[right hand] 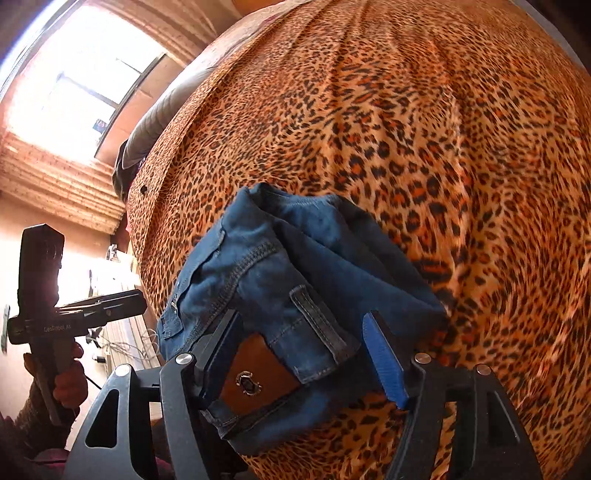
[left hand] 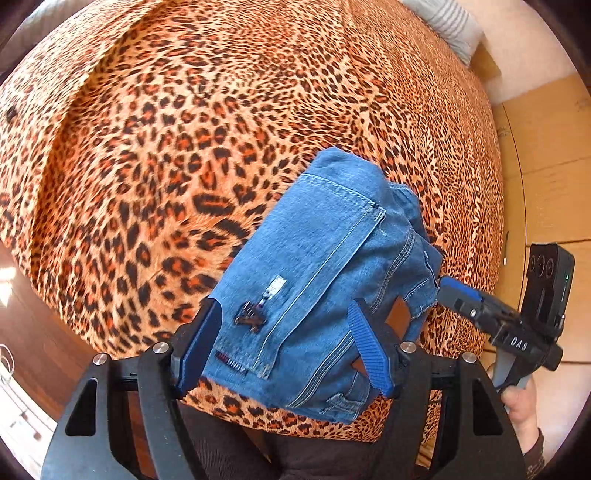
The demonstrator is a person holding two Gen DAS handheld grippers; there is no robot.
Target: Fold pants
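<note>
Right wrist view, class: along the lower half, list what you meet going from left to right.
Hand gripping the other black gripper's handle → folded blue denim pants with a brown leather patch → blue ribbed finger pad → leopard-print bedspread.

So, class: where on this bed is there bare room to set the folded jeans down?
The leopard-print cover is bare everywhere beyond the jeans, out to the striped pillow. It is crowded only at the near edge, where both tongs flank the jeans.
</note>
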